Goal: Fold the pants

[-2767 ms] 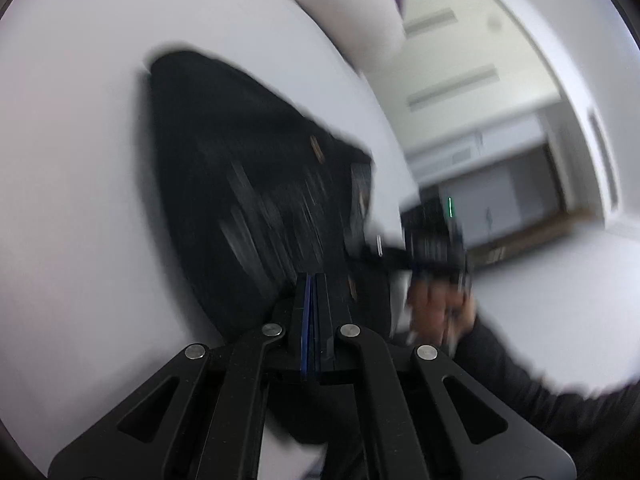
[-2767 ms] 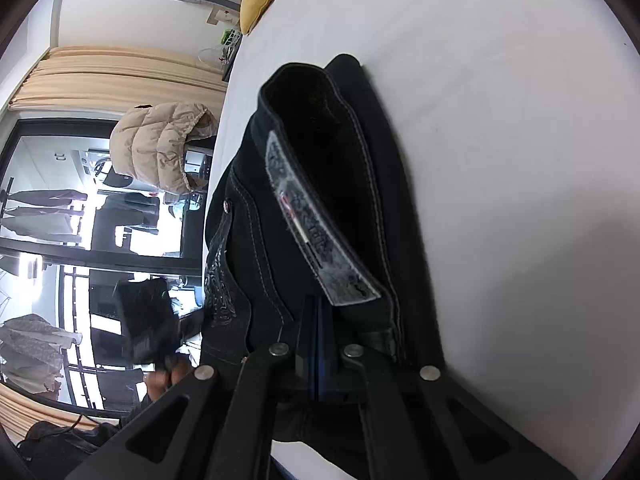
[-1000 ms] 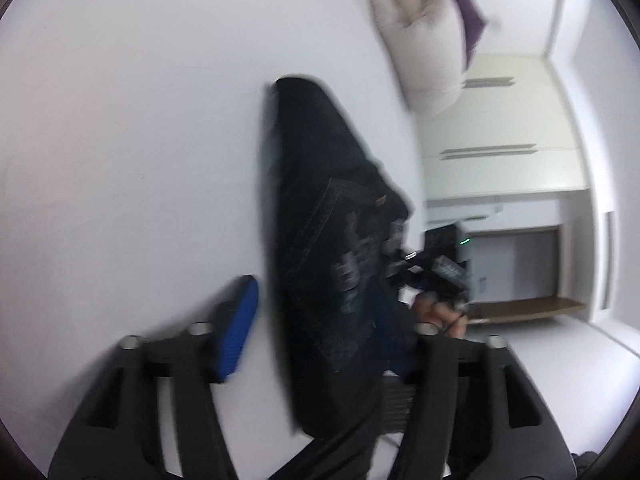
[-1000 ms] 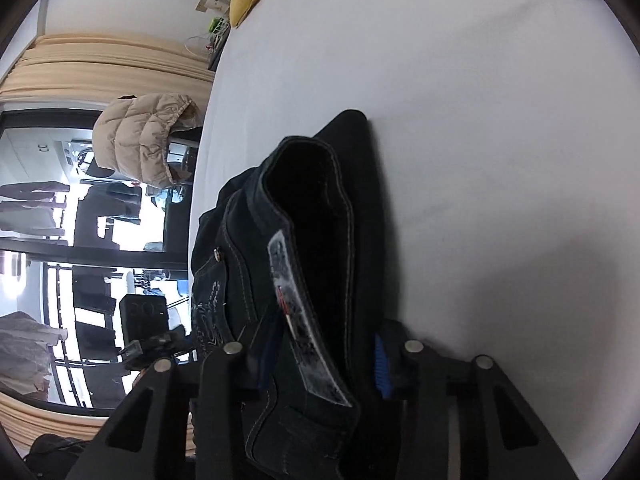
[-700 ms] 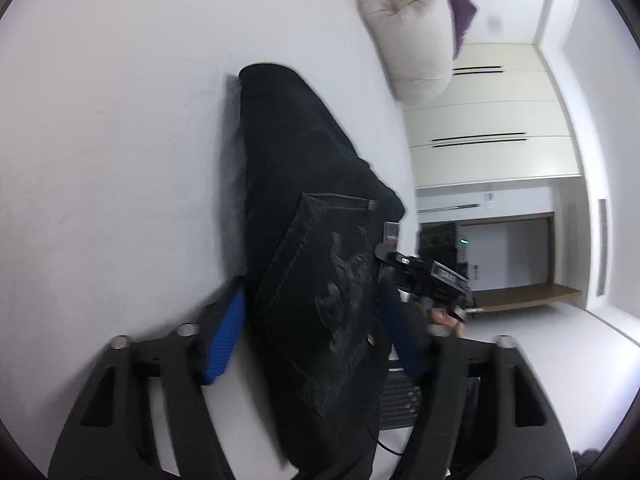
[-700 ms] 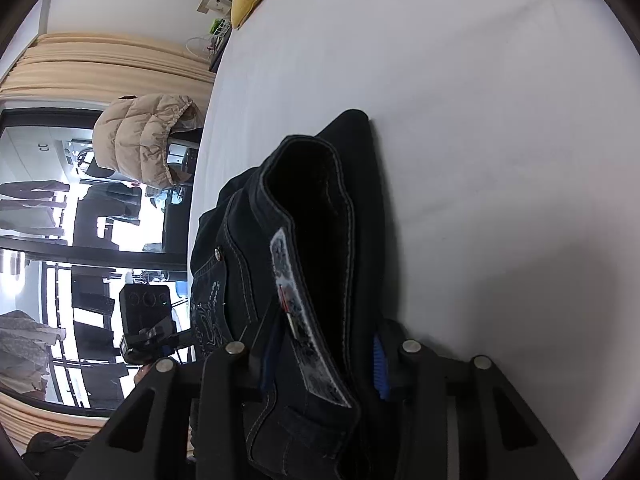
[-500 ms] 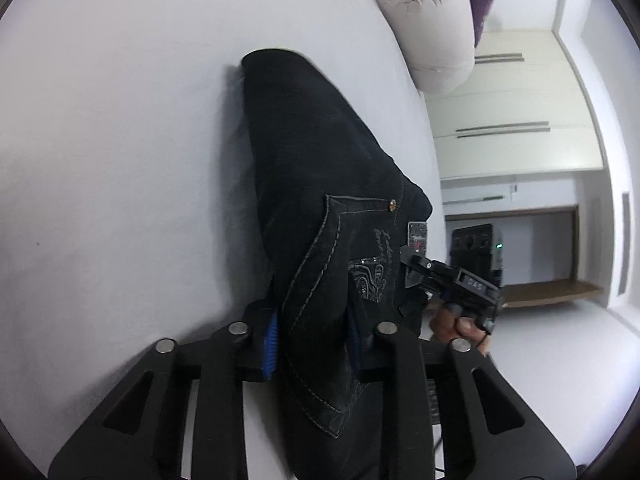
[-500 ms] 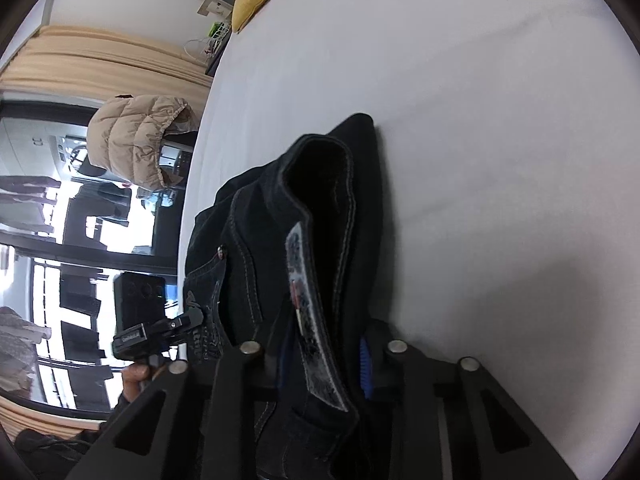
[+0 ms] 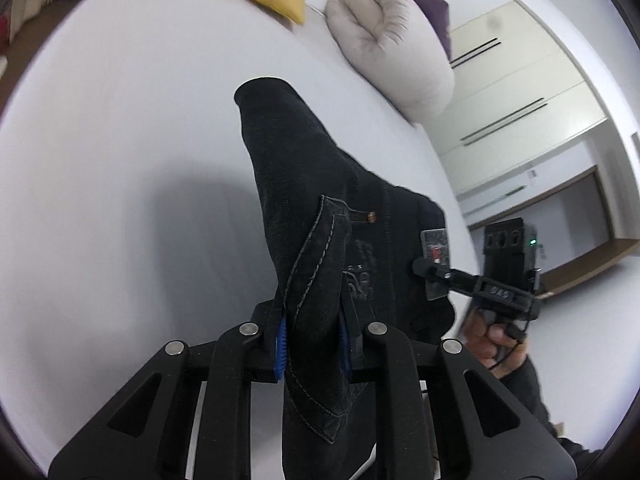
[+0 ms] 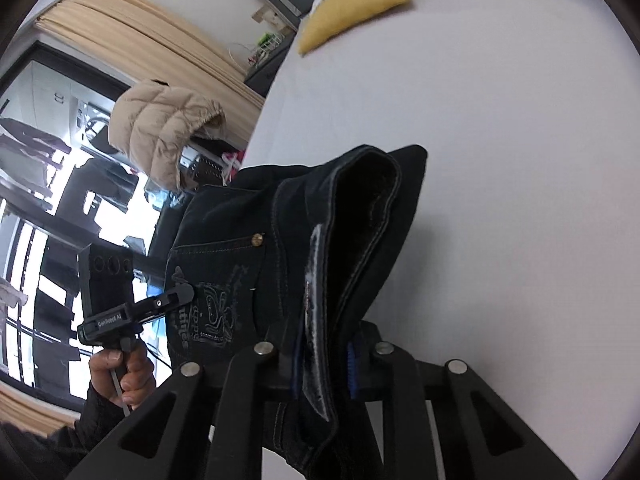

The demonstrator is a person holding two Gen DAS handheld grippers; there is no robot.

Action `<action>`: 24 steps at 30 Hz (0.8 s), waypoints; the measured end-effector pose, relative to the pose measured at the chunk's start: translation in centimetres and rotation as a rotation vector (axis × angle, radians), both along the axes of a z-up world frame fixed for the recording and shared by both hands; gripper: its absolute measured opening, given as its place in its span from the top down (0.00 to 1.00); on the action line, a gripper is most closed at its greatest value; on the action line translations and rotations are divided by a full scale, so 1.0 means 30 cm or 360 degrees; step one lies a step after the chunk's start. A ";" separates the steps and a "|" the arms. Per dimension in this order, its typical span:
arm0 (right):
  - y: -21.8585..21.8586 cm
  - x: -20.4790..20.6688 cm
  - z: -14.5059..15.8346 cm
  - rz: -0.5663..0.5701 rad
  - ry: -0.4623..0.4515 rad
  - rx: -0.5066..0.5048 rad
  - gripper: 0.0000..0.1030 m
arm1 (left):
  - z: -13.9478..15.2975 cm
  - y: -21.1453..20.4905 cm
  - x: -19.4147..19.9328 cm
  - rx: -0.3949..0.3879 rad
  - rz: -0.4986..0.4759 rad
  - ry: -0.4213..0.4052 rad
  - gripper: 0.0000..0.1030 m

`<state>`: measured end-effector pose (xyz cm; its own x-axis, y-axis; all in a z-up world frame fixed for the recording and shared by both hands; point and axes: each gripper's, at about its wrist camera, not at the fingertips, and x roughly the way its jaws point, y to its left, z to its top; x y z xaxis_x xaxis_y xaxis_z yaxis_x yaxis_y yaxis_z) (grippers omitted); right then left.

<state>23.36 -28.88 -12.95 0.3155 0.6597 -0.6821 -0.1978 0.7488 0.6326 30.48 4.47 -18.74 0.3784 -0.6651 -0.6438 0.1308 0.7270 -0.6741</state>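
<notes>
Gripping the black pants (image 9: 320, 208) at the waistband end with both tools, we have just closed up: a second ago the fingers of the left gripper (image 9: 311, 338) stood wide either side of the denim, and now its blue pads pinch a doubled edge by the back pocket. The right gripper (image 10: 323, 364) has likewise just been closing and now clamps the waistband where the label shows. Since then the waist end has come up off the white bed (image 9: 120, 120), hanging taut between our two hands, while the far end of the pants looks still to rest on the sheet. We judge this the start of a fold: with both corners secured and raised, the waist half can be carried over the lower half, provided neither pinch slips on the thick layered cloth.
</notes>
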 end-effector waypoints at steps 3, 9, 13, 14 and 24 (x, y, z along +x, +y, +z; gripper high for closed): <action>0.068 0.119 -0.021 -0.0005 0.0019 -0.0001 0.82 | -0.021 0.042 0.119 0.0085 0.0025 0.0012 0.83; 0.125 0.278 -0.157 -0.0100 0.0136 0.0024 0.82 | -0.140 0.078 0.313 0.0146 0.0030 0.0066 0.82; 0.090 0.306 -0.297 -0.0192 0.0266 0.0024 0.78 | -0.304 0.134 0.375 0.0167 0.0048 0.0166 0.74; 0.073 0.303 -0.324 -0.0215 0.0288 0.0045 0.74 | -0.335 0.145 0.375 0.0154 0.0066 0.0171 0.69; -0.034 0.135 -0.218 -0.0456 0.0055 0.0143 0.52 | -0.075 0.189 0.129 0.0501 0.0272 -0.0323 0.45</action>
<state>27.41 -29.91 -19.48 0.4749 0.6053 -0.6388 0.0361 0.7119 0.7014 34.35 10.15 -21.00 0.6066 -0.3643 -0.7066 0.0979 0.9163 -0.3883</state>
